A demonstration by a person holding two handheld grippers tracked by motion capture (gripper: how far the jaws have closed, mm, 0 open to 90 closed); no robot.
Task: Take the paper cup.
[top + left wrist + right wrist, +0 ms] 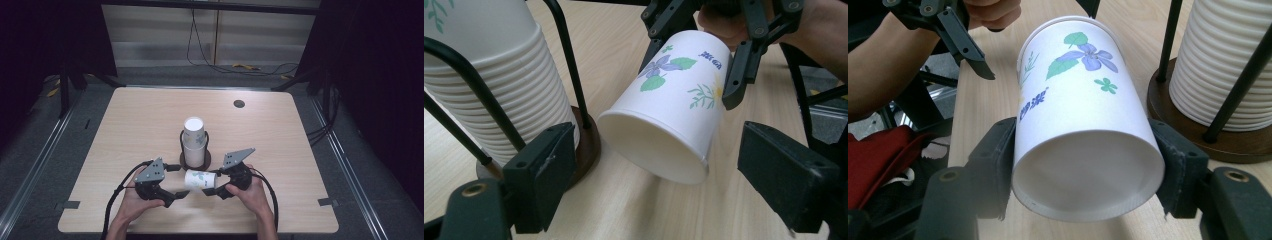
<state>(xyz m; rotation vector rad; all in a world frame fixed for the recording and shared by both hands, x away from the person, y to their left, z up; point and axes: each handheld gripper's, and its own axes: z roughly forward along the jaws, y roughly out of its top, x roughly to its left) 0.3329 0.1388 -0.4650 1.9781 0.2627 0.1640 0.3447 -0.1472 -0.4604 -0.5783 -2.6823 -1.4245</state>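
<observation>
One cup [1083, 115] between right fingers [1178, 170]

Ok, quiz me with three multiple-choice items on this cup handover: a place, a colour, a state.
1. Where is the cup stack?
A. In a wire holder mid-table
B. On the floor
C. In the left gripper

2. What colour is the flower on the held cup?
A. Red
B. Purple
C. Orange

3. How is the right gripper?
A. Open above the stack
B. Shut on nothing
C. Shut on the cup

Answers: 1 A, the high view shows the stack in the holder. 2 B, purple petals with green leaves. 3 C, both pads press the cup's sides; the left gripper stands open at its mouth.
</observation>
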